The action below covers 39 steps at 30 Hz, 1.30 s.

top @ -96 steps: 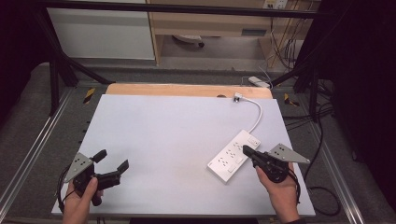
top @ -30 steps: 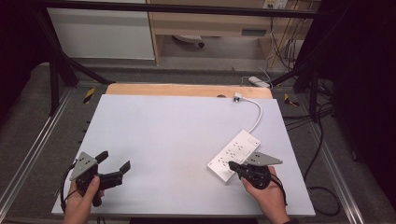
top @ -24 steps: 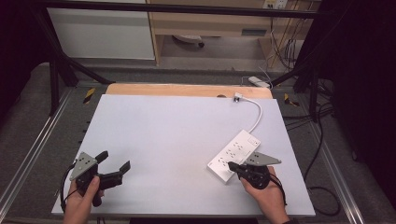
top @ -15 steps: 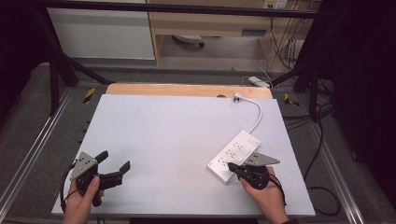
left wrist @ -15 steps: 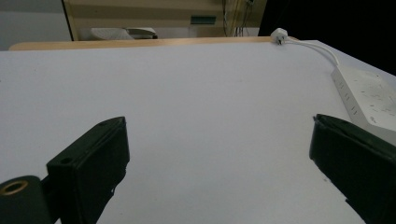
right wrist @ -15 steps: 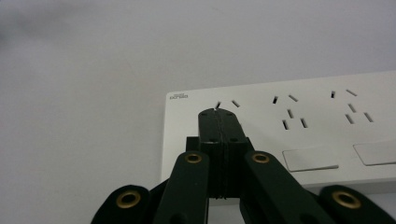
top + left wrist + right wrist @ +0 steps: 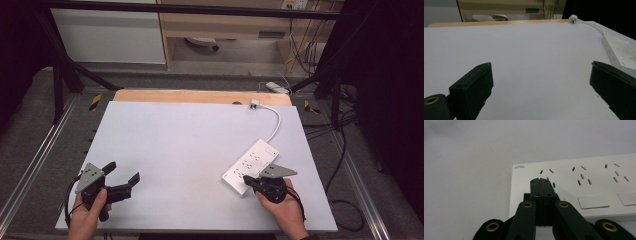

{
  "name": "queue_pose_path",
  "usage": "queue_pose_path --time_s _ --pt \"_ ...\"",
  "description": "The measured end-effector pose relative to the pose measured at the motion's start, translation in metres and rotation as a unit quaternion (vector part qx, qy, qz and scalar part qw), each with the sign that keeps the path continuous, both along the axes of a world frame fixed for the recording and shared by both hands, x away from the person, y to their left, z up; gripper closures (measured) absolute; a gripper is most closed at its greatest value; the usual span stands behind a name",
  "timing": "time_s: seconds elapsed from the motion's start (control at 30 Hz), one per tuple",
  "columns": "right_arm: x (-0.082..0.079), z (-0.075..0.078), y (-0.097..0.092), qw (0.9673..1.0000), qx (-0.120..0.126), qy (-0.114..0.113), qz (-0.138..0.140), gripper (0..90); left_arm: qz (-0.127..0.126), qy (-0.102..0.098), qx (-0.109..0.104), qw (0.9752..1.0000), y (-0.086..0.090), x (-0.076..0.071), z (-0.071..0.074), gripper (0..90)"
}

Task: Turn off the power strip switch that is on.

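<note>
A white power strip (image 7: 251, 166) lies slantwise on the right half of the white table (image 7: 190, 145); its cable (image 7: 274, 122) runs back to a plug (image 7: 254, 104) at the far edge. My right gripper (image 7: 246, 181) is shut with nothing between its jaws, its tips over the strip's near end. In the right gripper view the closed tips (image 7: 540, 182) sit on the strip (image 7: 584, 182) at its end socket, beside a rocker switch (image 7: 593, 202). My left gripper (image 7: 122, 174) rests open at the table's near left corner. In the left gripper view its jaws stand wide apart above bare table, with the strip (image 7: 621, 51) far right.
A wooden board edge (image 7: 200, 96) runs along the table's far side. Metal frame rails (image 7: 35, 165) flank the table left and right. Loose cables (image 7: 345, 210) hang off the right side, and another white strip (image 7: 276, 87) lies on the floor beyond.
Since the earliest frame my right gripper has swung down and left onto the strip's near end. Over the last second neither hand has moved.
</note>
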State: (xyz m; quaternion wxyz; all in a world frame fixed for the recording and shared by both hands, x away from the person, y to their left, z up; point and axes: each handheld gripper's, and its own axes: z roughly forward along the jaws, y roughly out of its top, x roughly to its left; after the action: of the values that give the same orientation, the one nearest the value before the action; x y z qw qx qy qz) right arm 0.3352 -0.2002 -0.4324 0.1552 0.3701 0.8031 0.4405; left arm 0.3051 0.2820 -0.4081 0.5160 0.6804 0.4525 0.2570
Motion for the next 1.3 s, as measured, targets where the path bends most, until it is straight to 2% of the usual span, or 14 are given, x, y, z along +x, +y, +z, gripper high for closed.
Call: queue_pose_path --time_s 0.87,1.3 --pt "0.0018 -0.0053 0.0024 0.9998 -0.016 0.013 -0.002 90.0 -0.005 0.000 0.009 0.9999 -0.0014 0.0003 -0.0005 5.0" --pt "0.0021 -0.0060 0.0018 0.9997 -0.020 0.009 -0.005 90.0 -0.005 0.000 0.009 0.9999 -0.0017 0.0002 -0.0006 5.0"
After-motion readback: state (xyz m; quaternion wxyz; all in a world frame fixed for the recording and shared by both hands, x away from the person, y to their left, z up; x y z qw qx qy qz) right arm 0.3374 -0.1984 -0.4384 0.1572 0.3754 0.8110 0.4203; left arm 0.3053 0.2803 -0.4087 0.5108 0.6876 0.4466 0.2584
